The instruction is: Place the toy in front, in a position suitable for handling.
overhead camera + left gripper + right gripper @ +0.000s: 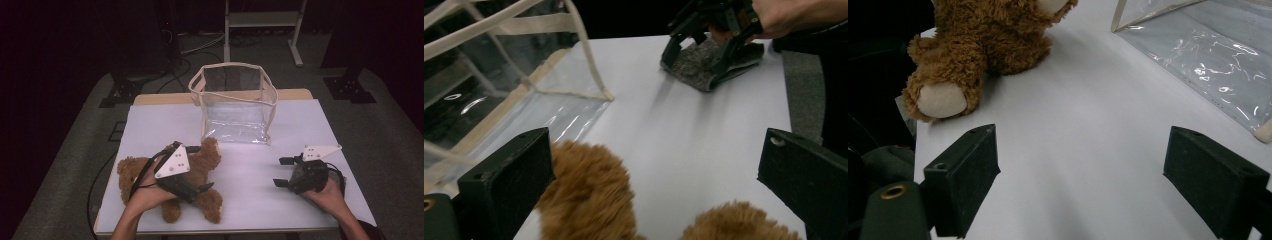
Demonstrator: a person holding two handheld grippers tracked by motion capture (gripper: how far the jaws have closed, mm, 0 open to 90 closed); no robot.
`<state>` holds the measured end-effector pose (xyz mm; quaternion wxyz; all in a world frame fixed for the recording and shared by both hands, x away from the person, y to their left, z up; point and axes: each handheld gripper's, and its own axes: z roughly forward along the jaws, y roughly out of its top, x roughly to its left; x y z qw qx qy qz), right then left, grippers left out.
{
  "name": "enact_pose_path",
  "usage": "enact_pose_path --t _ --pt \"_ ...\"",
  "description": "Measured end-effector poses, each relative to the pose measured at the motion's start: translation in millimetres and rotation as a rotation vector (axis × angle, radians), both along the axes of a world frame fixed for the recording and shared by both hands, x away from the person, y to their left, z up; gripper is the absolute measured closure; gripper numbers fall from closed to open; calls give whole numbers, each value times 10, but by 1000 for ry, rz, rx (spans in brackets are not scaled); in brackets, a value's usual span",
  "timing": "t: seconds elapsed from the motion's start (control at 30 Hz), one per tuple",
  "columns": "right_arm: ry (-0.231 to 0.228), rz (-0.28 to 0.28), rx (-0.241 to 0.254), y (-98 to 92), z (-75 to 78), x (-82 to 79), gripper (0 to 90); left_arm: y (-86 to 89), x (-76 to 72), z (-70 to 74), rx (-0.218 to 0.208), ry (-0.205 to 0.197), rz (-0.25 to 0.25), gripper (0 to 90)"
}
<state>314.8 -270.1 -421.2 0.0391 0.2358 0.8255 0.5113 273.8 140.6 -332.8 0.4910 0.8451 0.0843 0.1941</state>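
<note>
Hovering over the teddy bear, left gripper has its jaws spread wide, gripping nothing; bear's brown fur sits between and just below them, one paw near each jaw. Right gripper is also wide open and empty, above bare white table, well apart from the bear. Clear bag stands upright beyond both grippers.

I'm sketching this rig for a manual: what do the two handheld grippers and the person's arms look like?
Both the left gripper and the right gripper are black, each with two blocky, flat-faced jaws. Each carries a pale three-cornered plate with small dots on top and trails a black cable. The forearms are bare, with no sleeves to see.
</note>
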Motion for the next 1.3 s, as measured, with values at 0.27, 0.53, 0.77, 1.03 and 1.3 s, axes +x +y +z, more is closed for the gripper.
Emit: enact_pose_path --t 0.27,0.53,0.77,1.03,1.3 --pt "0 9 -6 40 -1 7 130 308 -43 13 -1 -13 59 7" --pt "0 9 -7 52 1 13 130 585 -110 -44 3 -18 106 7" --pt "-5 6 -7 70 14 6 130 886 -190 -135 0 -15 175 6" --pt "-9 12 -8 115 28 4 130 1181 -318 -304 11 -6 219 61" --pt "-6 34 -11 197 48 4 131 1388 -395 -456 41 10 248 128"
